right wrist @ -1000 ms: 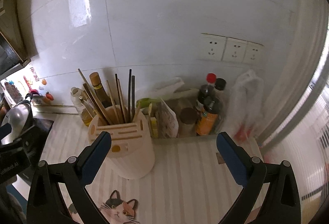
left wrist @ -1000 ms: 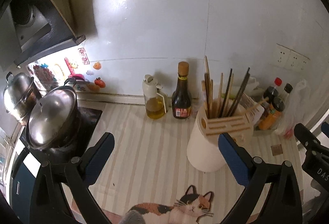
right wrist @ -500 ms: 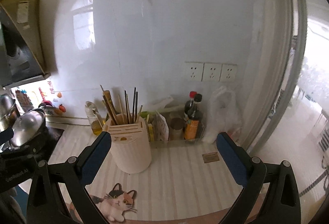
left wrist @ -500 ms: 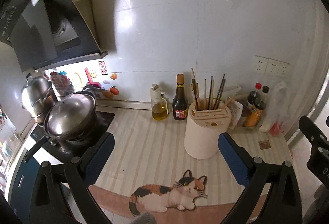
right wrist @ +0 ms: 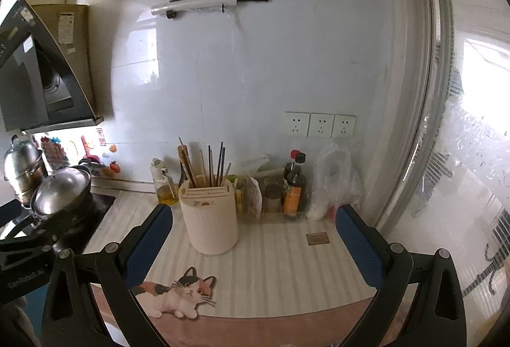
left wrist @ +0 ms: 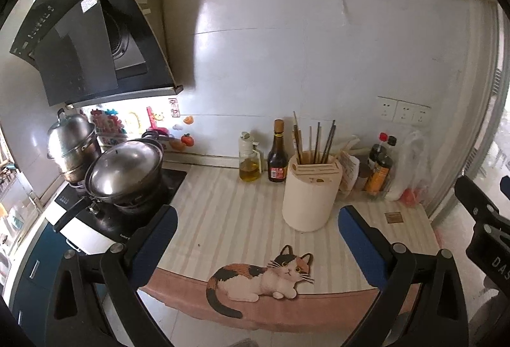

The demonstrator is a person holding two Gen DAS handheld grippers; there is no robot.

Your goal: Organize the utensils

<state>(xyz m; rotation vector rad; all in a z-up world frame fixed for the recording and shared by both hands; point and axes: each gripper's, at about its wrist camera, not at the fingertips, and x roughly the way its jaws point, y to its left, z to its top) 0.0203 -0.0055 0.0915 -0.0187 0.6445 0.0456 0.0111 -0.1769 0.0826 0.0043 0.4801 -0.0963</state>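
A cream round utensil holder (left wrist: 310, 197) stands on the striped counter mat, with several chopsticks (left wrist: 315, 141) upright in its back slot. It also shows in the right wrist view (right wrist: 210, 219), with its chopsticks (right wrist: 210, 163). My left gripper (left wrist: 256, 235) is open and empty, held back from the counter's front edge. My right gripper (right wrist: 255, 234) is open and empty, also well short of the holder. Part of the right gripper shows at the right edge of the left wrist view (left wrist: 484, 219).
An oil bottle (left wrist: 250, 162) and a dark sauce bottle (left wrist: 276, 155) stand left of the holder. Sauce bottles (left wrist: 379, 168), packets and a plastic bag (left wrist: 411, 168) crowd the back right corner. A lidded wok (left wrist: 124, 168) and steel pot (left wrist: 71, 149) sit on the stove at left. A cat-print mat (left wrist: 264, 277) covers the counter front.
Both grippers have pulled back and up from the holder, so the counter and holder look smaller and farther. Both stay open and empty.
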